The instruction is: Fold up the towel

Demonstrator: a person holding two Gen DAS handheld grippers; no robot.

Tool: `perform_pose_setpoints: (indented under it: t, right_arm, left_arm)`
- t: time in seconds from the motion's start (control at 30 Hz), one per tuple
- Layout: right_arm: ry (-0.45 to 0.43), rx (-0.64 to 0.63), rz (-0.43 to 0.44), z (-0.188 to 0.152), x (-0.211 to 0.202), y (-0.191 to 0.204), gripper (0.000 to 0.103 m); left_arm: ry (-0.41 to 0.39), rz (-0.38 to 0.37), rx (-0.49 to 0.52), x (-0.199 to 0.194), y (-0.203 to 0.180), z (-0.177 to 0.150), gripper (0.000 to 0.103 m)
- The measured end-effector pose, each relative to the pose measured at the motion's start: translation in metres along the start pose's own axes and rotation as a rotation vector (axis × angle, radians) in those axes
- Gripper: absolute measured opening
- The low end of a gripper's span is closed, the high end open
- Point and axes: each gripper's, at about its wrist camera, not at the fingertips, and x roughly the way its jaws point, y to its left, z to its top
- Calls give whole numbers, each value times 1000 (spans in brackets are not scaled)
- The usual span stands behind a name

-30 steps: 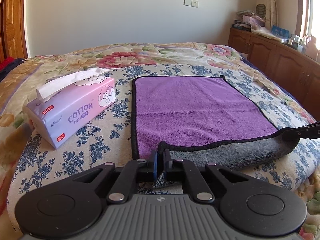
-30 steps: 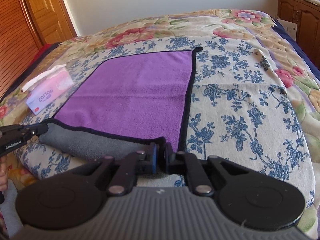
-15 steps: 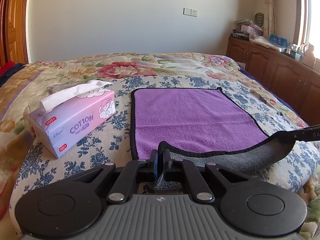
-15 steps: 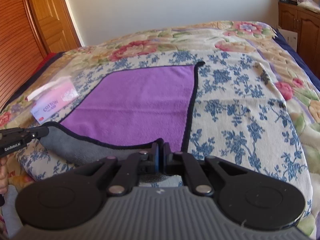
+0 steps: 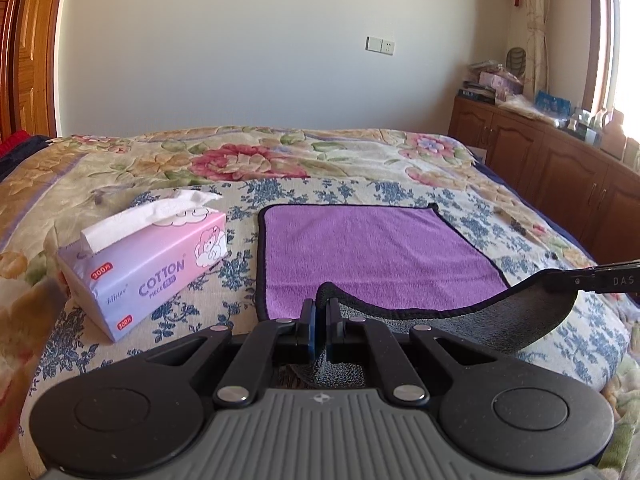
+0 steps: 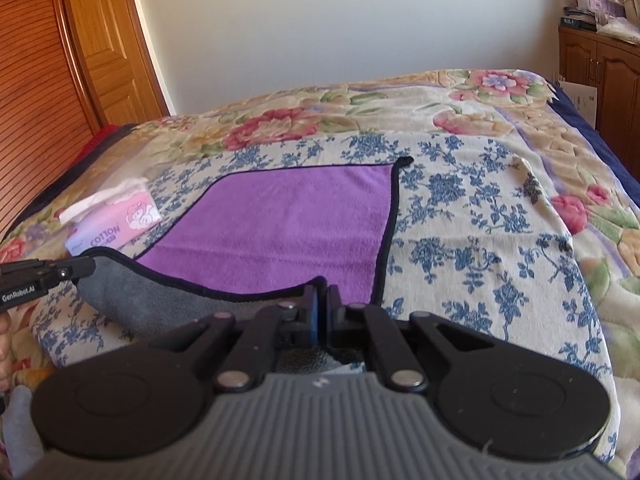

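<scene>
A purple towel (image 5: 372,248) with a black hem and a grey underside lies on the floral bed; it also shows in the right wrist view (image 6: 280,224). My left gripper (image 5: 320,312) is shut on the towel's near left corner. My right gripper (image 6: 322,304) is shut on the near right corner. Both corners are lifted off the bed, so the near edge hangs between them with the grey side (image 5: 500,328) showing. The right gripper's tip shows at the right of the left wrist view (image 5: 576,280). The left gripper's tip shows at the left of the right wrist view (image 6: 72,270).
A pink and lilac tissue box (image 5: 148,264) stands on the bed left of the towel; it also shows in the right wrist view (image 6: 116,224). Wooden cabinets (image 5: 560,160) with clutter run along the right wall. A wooden door (image 6: 104,40) is at the left.
Both grippers have risen and lifted the towel's near edge higher off the bed. More of the wall shows, and the visible purple area looks shorter.
</scene>
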Motion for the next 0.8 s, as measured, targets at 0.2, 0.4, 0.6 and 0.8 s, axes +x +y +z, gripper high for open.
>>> perform_pose_setpoints:
  t: [0.2,0.4,0.6,0.8]
  right_arm:
    - [-13,-20,3,3,7,-1,5]
    - [-20,-40,1,6,10,0,5]
    - [-41,-59,4,11,12,2,5]
    - [-68,-79,-3,14,19,2,5]
  left_arm:
    - [-5,9,7,9,3,5,5]
    - [-10,1,3,14,6,9,5]
    - [-17,-2,5,16,4,13,5]
    - [-24,0,5,17,5,20,5]
